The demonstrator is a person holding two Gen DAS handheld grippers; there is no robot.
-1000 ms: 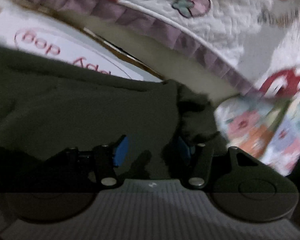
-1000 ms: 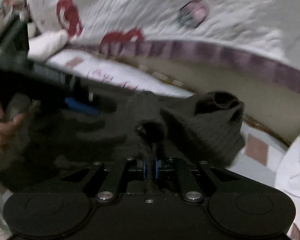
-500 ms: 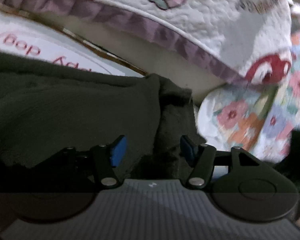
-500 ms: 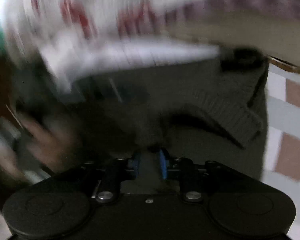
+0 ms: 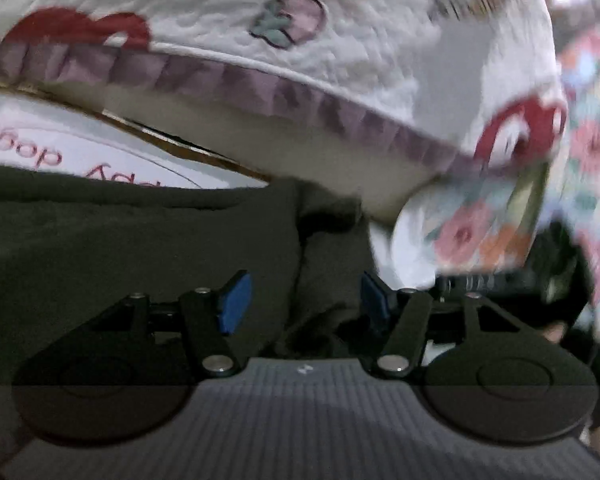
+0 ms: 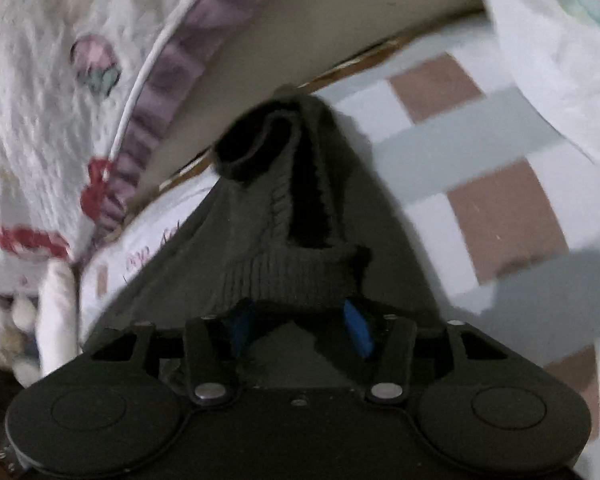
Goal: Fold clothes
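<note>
We have a dark grey knitted sweater (image 6: 300, 248) lying on the bed sheet with brown and white squares (image 6: 500, 216). Our landmark is the white quilt with the purple frilly edge (image 5: 260, 80), which hangs just behind the sweater.

In the right wrist view, our right gripper (image 6: 300, 324) is wide open. Its blue pads (image 6: 358, 328) sit on each side of the ribbed hem, which droops between them, but they do not squeeze it. The rolled cuff (image 6: 256, 148) points up toward the quilt.

In the left wrist view, our left gripper (image 5: 304, 300) is wide open too. A bunched fold of the sweater sits between its pads, below the quilt. We think both grippers are spread like this so the cloth lies loose, either to let go of a fold or to take hold of one.
</note>
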